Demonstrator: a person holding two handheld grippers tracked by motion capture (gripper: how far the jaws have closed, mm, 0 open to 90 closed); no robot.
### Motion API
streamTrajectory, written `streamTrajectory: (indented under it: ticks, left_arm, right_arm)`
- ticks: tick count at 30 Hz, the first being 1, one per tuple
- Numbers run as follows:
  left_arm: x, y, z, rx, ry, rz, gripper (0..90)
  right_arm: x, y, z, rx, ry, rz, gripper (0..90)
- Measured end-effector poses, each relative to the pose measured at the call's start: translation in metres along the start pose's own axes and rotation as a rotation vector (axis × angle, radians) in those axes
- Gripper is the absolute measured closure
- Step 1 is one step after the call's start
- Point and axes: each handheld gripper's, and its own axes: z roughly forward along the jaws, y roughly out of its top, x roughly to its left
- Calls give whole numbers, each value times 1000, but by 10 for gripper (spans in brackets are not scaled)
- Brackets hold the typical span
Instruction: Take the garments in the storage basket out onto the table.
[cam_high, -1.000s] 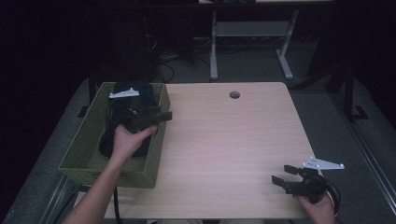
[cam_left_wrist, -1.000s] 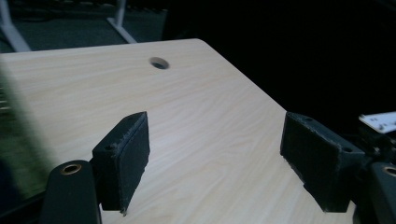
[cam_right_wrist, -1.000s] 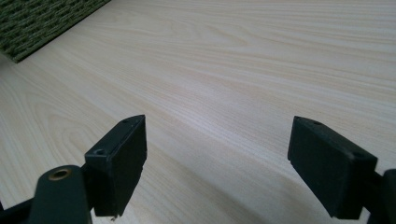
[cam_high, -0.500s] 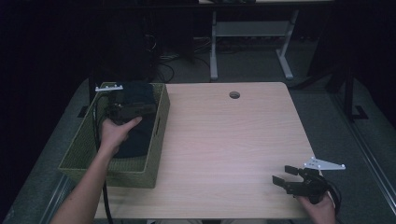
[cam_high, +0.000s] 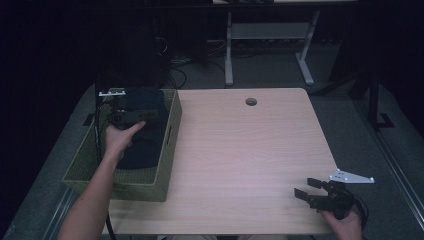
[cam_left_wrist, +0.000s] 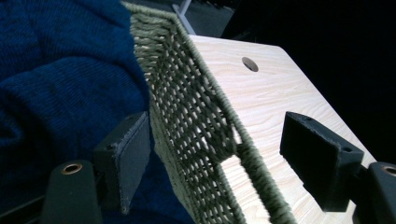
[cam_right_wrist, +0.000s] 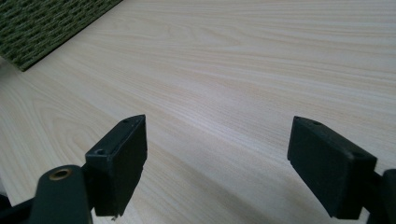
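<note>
Left gripper view: the left gripper (cam_left_wrist: 219, 158) is hanging wide open, its fingers (cam_left_wrist: 128, 154) straddling the green woven basket (cam_left_wrist: 187, 121) wall, gripping nothing. Blue sweater (cam_left_wrist: 60, 79) is sitting inside at frame left. Lower right of the high view, right gripper (cam_high: 312, 192) is resting open on the tabletop (cam_high: 250, 150).

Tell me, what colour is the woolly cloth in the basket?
Dark blue. The knitted cloth shows best in the left gripper view, lying inside the green woven basket.

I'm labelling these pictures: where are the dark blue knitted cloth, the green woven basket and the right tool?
dark blue knitted cloth (cam_left_wrist: 60, 88), left gripper view, its fold.
green woven basket (cam_high: 172, 131), high view, right wall.
right tool (cam_high: 306, 188), high view, between its tips.
</note>
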Motion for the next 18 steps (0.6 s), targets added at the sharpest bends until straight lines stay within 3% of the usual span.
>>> streamTrajectory:
  ticks: [10, 18]
  left_arm:
    - [23, -2, 7, 20, 61, -63, 249]
    - [42, -8, 13, 73, 124, -116, 257]
  right_arm:
    - [-1, 0, -2, -3, 5, 6, 196]
    - [-3, -1, -4, -13, 5, 9, 196]
